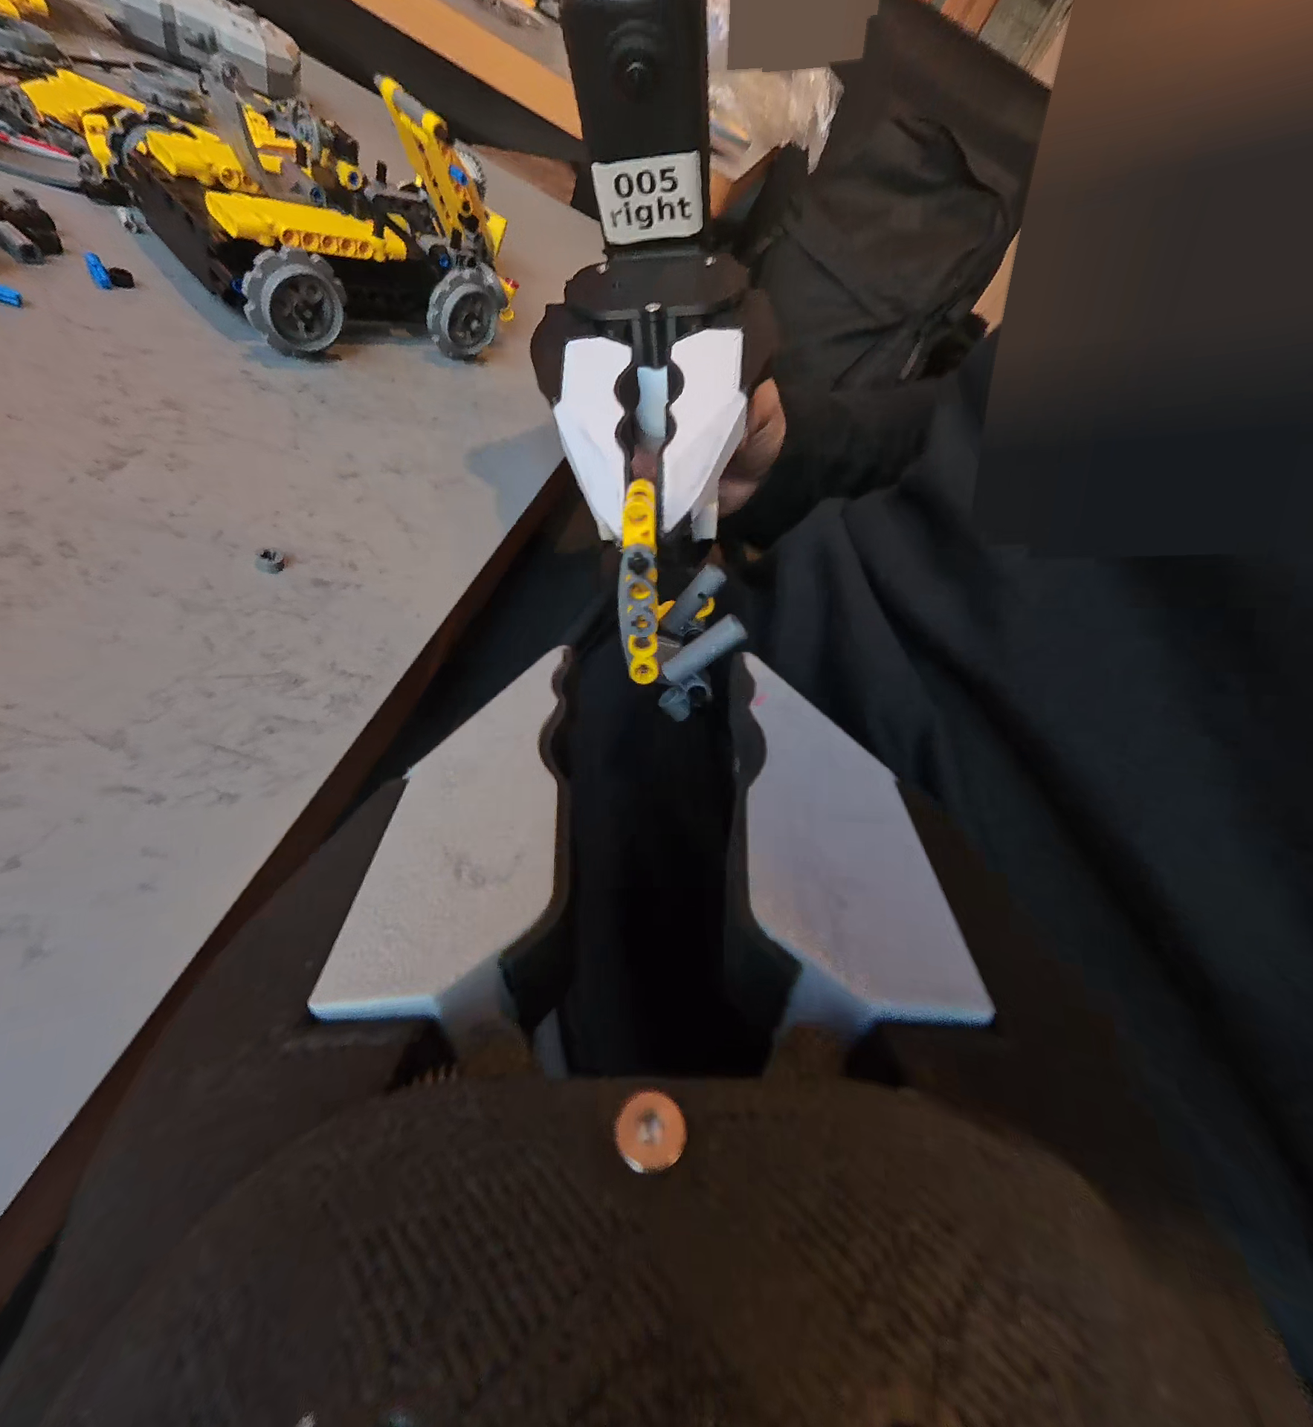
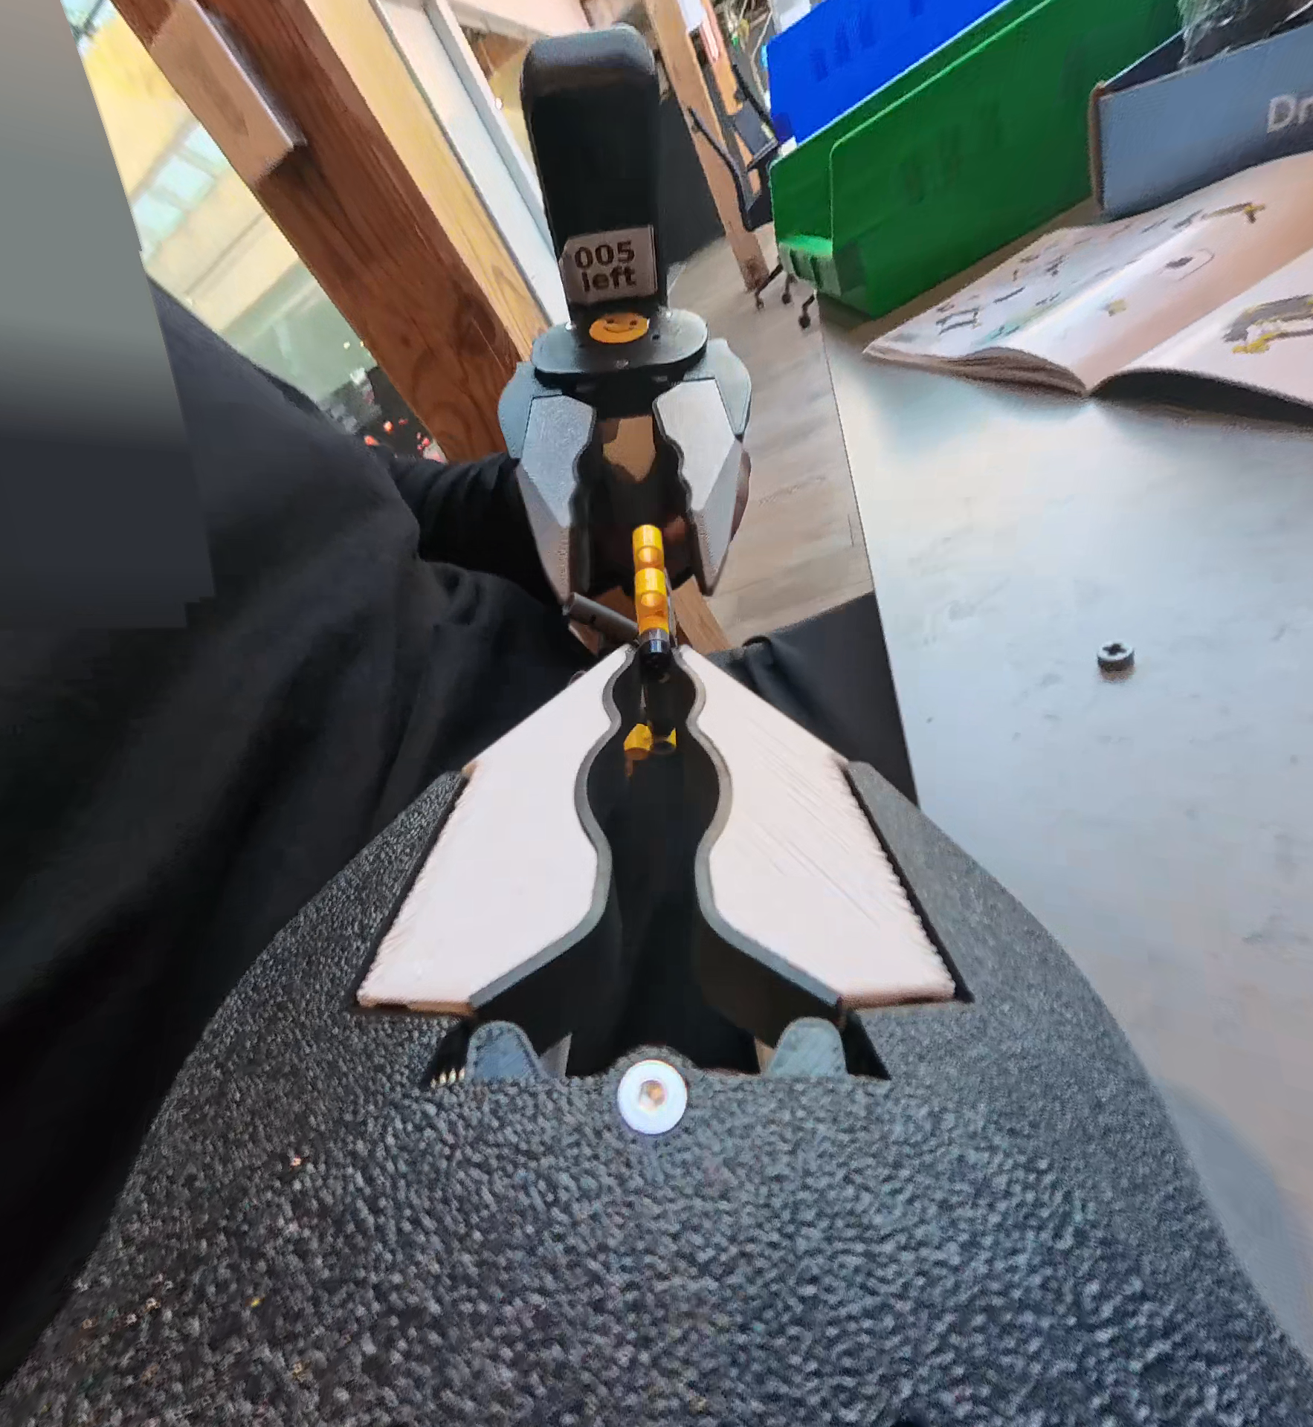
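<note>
At frame centre, the right tool (image 1: 642, 533) is clenched on a yellow-grey brick assembly (image 1: 649, 618); the left tool (image 1: 649, 679) is released, its tips flanking the assembly.

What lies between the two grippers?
A yellow-and-grey brick assembly: right gripper clamps one end, the other sits between the left gripper's open fingers. Both views show it.

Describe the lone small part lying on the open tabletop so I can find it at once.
Start from the grey table, then the yellow toy vehicle. Nearer the table's edge lies a tiny grey ring-shaped piece, alone on bare surface, unlike the blue pins beside the model.
</note>
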